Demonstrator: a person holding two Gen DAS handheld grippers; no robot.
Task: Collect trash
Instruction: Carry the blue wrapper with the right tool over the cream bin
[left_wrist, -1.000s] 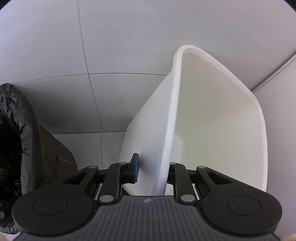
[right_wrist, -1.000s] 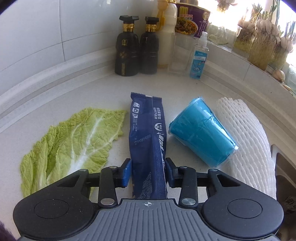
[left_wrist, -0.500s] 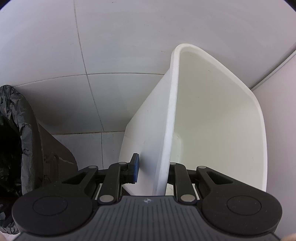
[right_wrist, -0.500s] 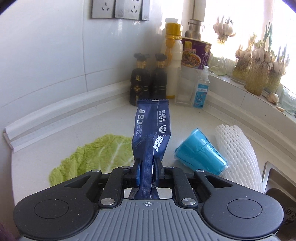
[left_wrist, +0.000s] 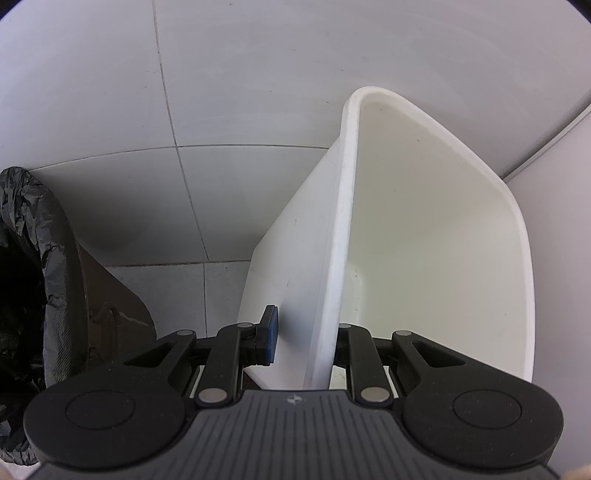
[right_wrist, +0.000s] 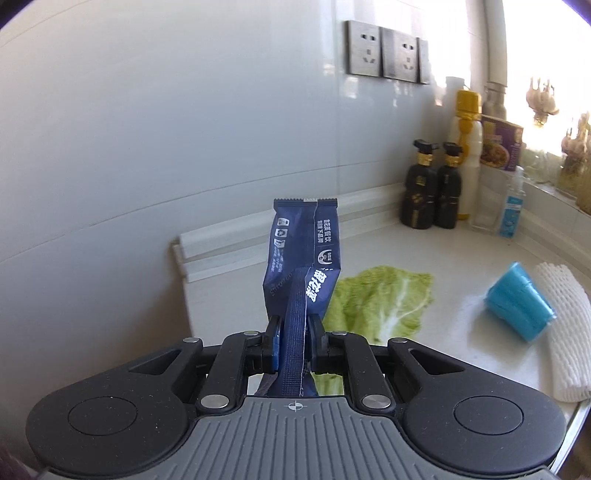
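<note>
Wrapper (right_wrist: 301, 258) clenched in right claw (right_wrist: 294, 338), lower end hidden; left claw (left_wrist: 306, 332) seemingly gripping bin (left_wrist: 332, 236) wall.

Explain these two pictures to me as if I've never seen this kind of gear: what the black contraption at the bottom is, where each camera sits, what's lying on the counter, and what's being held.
No robot here: a person holds a two-finger gripper in each hand, and a wide-angle camera on each one looks forward along its fingers. The black shape at the bottom of each picture is the tool itself.

The left-hand view shows the left gripper clamped on the wall of an empty white bin, with tiled wall behind. A second bin with a black bag stands at the left edge.

The right-hand view shows the right gripper shut on a dark blue wrapper, held above the counter. On the counter lie a cabbage leaf, a blue cup on its side and a white foam net. Bottles stand at the back, below wall sockets.
</note>
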